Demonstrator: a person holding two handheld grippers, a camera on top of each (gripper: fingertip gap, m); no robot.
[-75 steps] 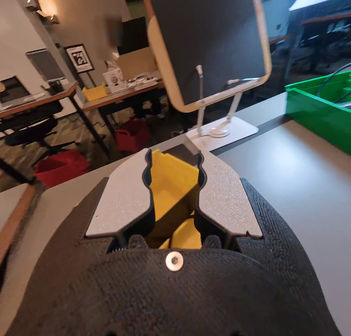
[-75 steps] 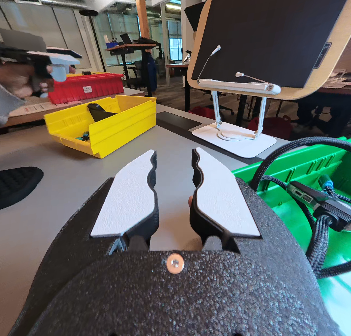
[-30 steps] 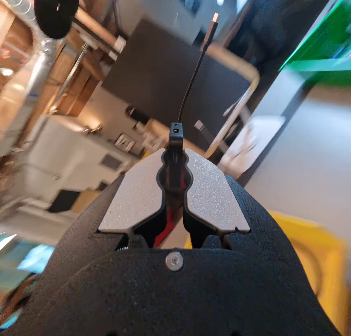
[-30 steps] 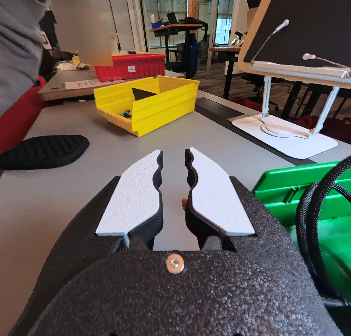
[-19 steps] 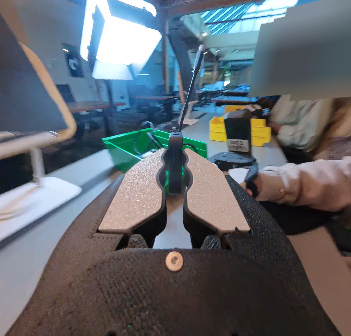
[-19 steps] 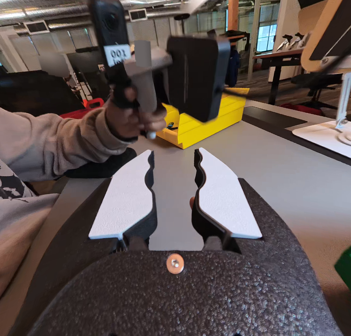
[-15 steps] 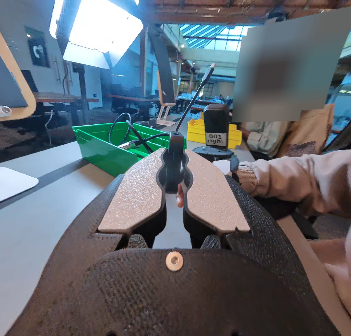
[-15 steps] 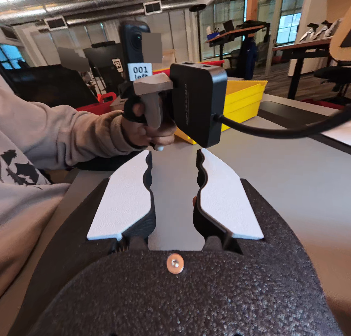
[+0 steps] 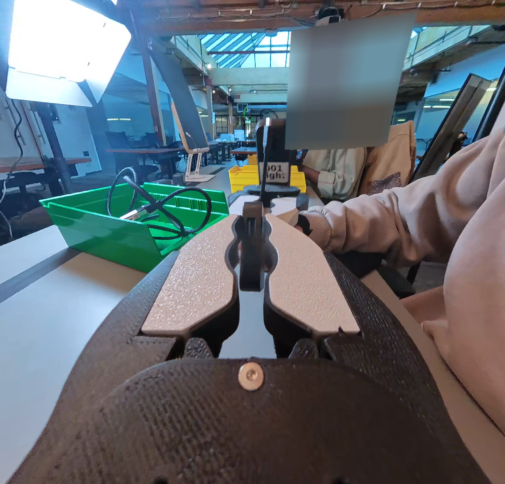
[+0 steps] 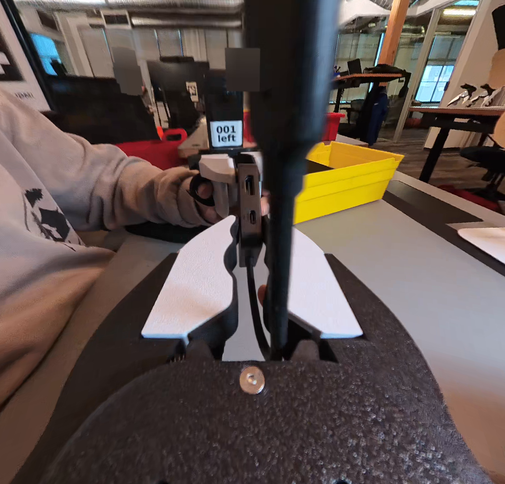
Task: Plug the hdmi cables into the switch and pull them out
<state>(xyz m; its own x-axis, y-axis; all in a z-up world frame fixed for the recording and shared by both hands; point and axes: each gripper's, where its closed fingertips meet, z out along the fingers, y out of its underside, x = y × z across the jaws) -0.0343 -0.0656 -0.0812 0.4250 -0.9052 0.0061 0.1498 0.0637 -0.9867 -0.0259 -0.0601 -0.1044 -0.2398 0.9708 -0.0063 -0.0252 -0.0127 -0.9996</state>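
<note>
My left gripper [image 9: 252, 220] is shut on the thin black switch [image 9: 251, 252], held on edge above the grey table. The switch's own black cable [image 9: 263, 170] rises toward my right gripper [image 9: 273, 208] just beyond. In the right wrist view the switch [image 10: 250, 205] shows its port edge, held by the left gripper [image 10: 237, 167]. My right gripper [image 10: 263, 225] is open, its tips at the switch. The switch's cable [image 10: 255, 307] runs down between its fingers, and a blurred length [image 10: 287, 102] crosses close to the lens. HDMI cables [image 9: 153, 211] lie coiled in a green bin [image 9: 103, 233].
A yellow bin [image 10: 349, 175] stands behind the switch, with a red bin [image 10: 153, 151] and a black pad [image 10: 158, 230] to the left. A white stand base [image 10: 486, 241] is at the right edge. A person's sleeves [image 9: 396, 219] reach in from the side. Both grippers' tips are close together, under 4 cm apart.
The left gripper has brought the switch right up to the right gripper and turned it edge-on. The switch's cable now lies between the right gripper's open fingers.
</note>
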